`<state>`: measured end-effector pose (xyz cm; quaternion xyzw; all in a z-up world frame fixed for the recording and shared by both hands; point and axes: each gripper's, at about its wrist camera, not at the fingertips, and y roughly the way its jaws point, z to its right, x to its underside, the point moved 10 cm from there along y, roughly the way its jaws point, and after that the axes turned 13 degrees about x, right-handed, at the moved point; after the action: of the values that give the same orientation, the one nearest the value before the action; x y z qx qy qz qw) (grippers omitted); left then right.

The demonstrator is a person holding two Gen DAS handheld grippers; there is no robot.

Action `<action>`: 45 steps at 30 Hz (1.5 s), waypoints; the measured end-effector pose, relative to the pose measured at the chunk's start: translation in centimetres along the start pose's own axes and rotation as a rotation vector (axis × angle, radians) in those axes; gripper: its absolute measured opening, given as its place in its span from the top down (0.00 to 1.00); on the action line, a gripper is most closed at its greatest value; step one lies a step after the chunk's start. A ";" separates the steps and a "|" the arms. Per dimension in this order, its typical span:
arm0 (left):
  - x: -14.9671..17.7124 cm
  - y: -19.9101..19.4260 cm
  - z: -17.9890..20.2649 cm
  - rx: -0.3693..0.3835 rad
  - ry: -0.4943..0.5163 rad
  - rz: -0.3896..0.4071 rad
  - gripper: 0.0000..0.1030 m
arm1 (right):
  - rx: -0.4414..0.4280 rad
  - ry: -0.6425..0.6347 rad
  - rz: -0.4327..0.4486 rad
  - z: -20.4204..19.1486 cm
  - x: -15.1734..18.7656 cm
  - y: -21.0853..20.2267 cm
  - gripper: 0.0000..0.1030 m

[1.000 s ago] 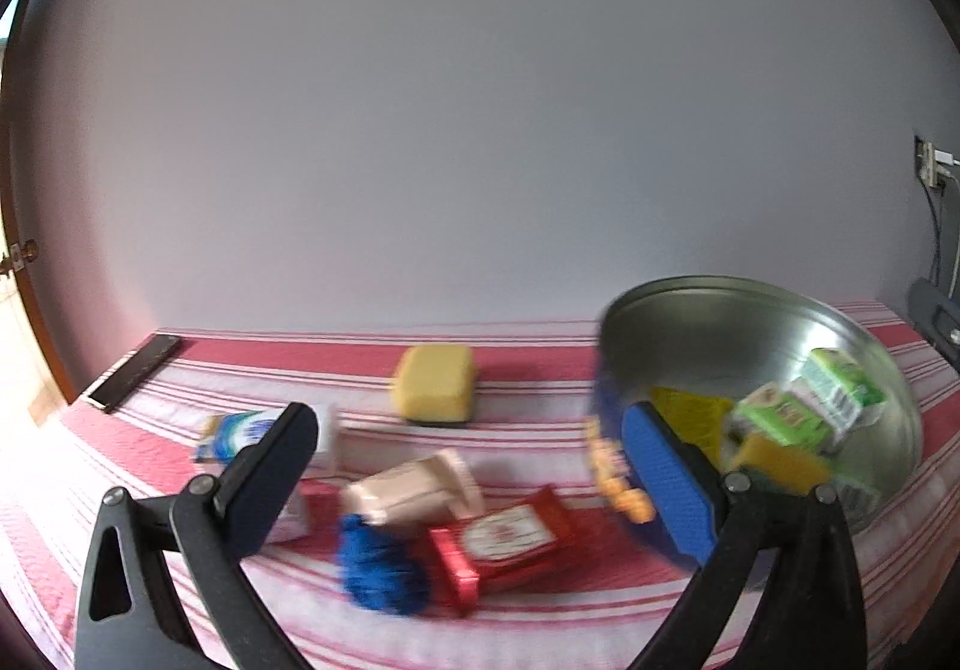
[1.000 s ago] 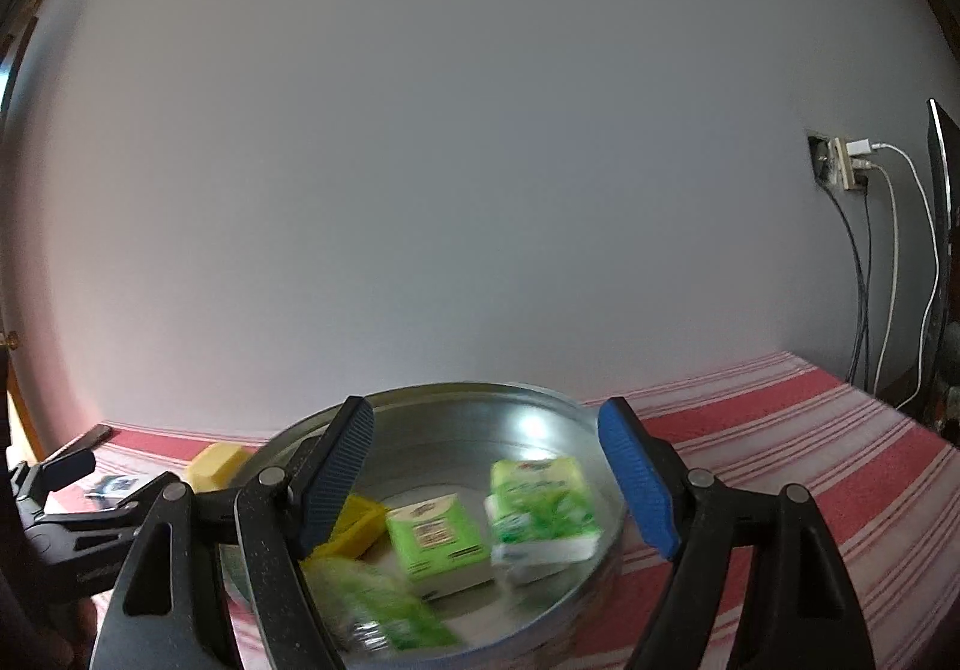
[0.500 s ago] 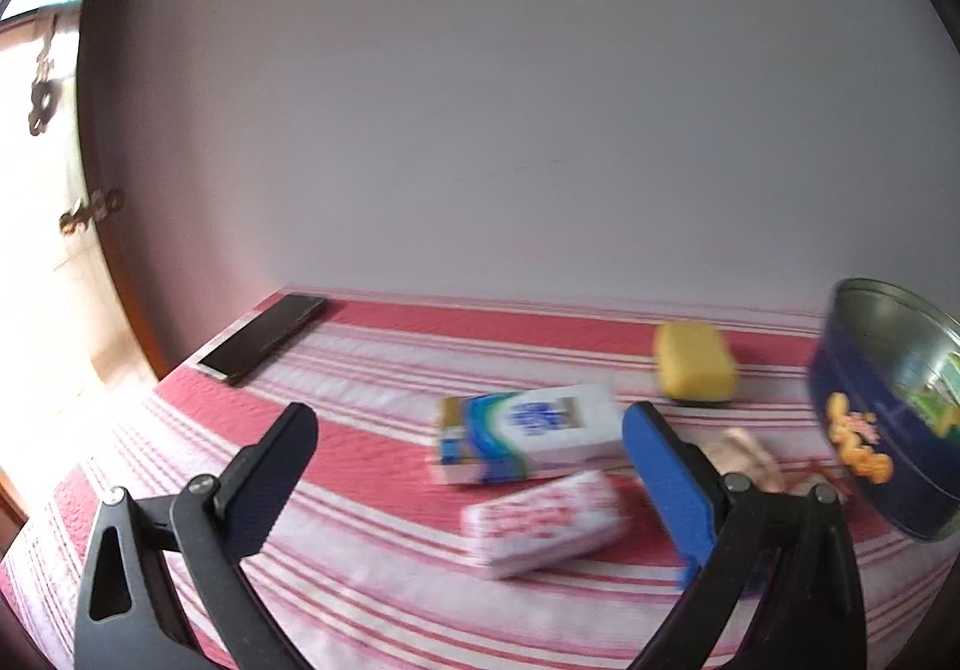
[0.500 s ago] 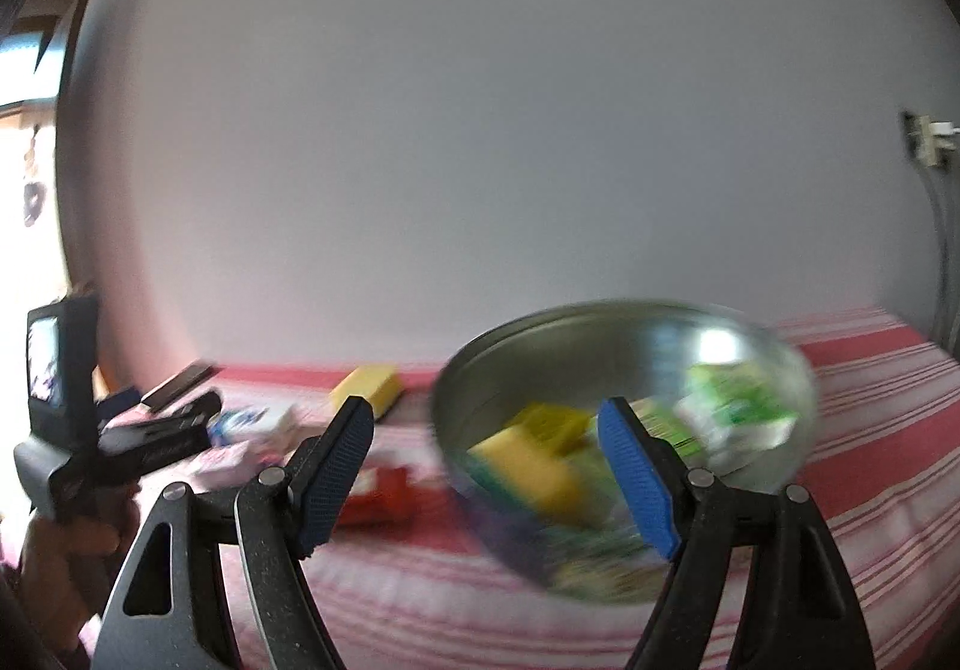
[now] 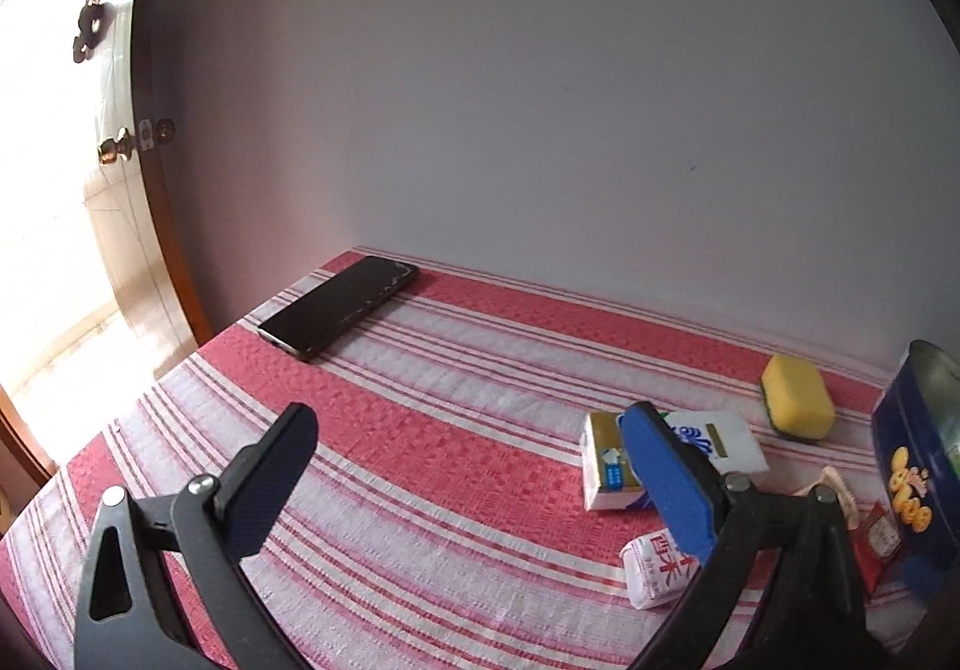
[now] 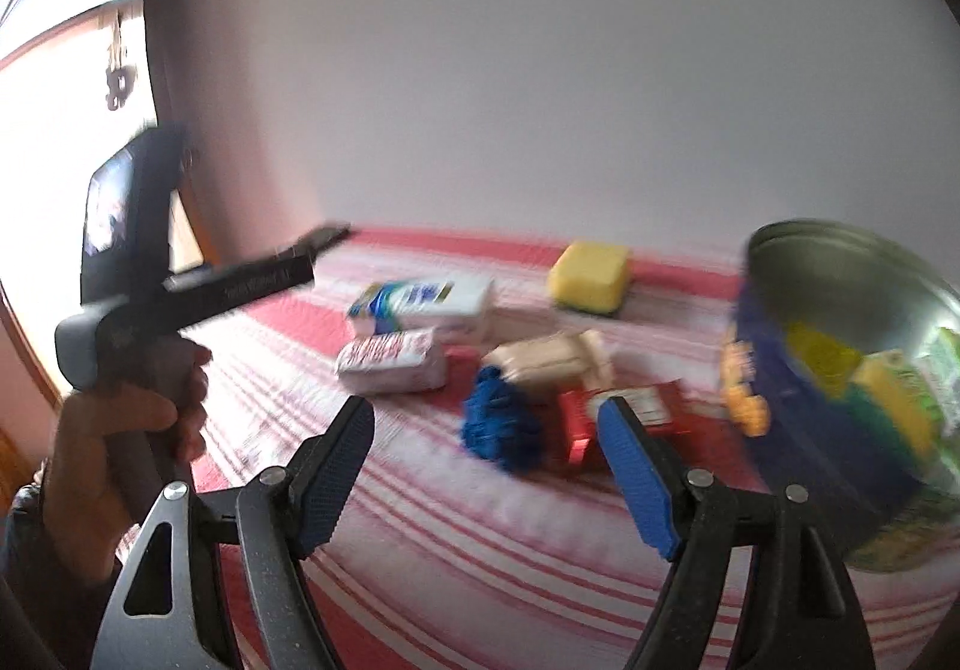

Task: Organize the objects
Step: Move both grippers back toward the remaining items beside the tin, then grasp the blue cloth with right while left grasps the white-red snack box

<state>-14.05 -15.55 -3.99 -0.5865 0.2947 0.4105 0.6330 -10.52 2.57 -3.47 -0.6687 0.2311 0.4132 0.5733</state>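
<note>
**Two open grippers above a striped cloth strewn with small items**

Left gripper (image 5: 474, 475): held open and empty over the red-and-white striped cloth (image 5: 420, 430), nothing between the jaws. Black phone (image 5: 339, 305) ahead and left of it, near the wall. White-and-blue packet (image 5: 720, 439) partly hidden behind the right finger; yellow sponge (image 5: 798, 397) farther ahead and to the right; small white pack with red print (image 5: 651, 571) just below the right finger; red packet (image 5: 877, 541) and blue round tin (image 5: 912, 466) at the far right edge.

Right gripper (image 6: 486, 475): jaws apart, having just narrowed somewhat, with nothing pressed between the pads. View blurred by motion. Blue tufted object (image 6: 501, 427) directly ahead, between the two fingers in the picture but beyond their tips; touching not determinable. Red packet (image 6: 618, 418) just behind the right fingertip; beige packet (image 6: 552, 361) ahead of the blue object; white pack with red print (image 6: 390, 370) ahead and left; white-and-blue packet (image 6: 426, 304) beyond that; yellow sponge (image 6: 591, 274) farthest ahead, near the wall. Blue round tin (image 6: 840, 382) to the right, tilted in the picture, with yellow and green items inside. Left gripper (image 6: 264, 274) seen at far left, gripped by a person's hand (image 6: 120, 430).
</note>
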 end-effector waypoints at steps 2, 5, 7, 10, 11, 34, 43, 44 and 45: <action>0.0 -0.1 0.2 0.011 0.010 -0.003 0.01 | -0.011 -0.019 -0.058 -0.9 0.4 1.4 0.41; -0.2 0.0 0.2 0.014 0.024 -0.001 0.01 | -0.014 -0.018 -0.120 -1.5 0.7 3.5 0.43; -0.2 -0.1 0.3 0.021 0.032 -0.005 0.01 | 0.047 -0.025 -0.128 -1.3 0.5 4.5 0.43; 0.0 0.1 0.3 0.033 0.037 -0.020 0.01 | 0.104 -0.063 -0.156 -1.3 0.3 6.2 0.43; 0.1 0.2 0.3 0.033 0.037 -0.025 0.01 | 0.119 -0.071 -0.170 -1.2 0.3 6.8 0.43; 5.4 1.4 9.9 0.336 0.393 -0.223 0.19 | 0.091 -0.027 0.031 3.9 2.1 0.7 0.63; 7.6 3.4 11.4 0.372 0.424 -0.336 0.37 | 0.054 0.043 0.041 5.2 0.8 0.8 0.63; 7.8 3.6 11.5 0.373 0.425 -0.354 0.41 | 0.054 0.043 0.042 5.0 0.7 0.5 0.63; 8.0 3.6 11.5 0.378 0.424 -0.363 0.44 | 0.054 0.043 0.042 4.9 0.7 0.5 0.63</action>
<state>-14.55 -2.88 -11.04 -0.5740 0.3814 0.0982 0.7180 -11.93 7.27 -4.34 -0.6566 0.2684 0.4042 0.5774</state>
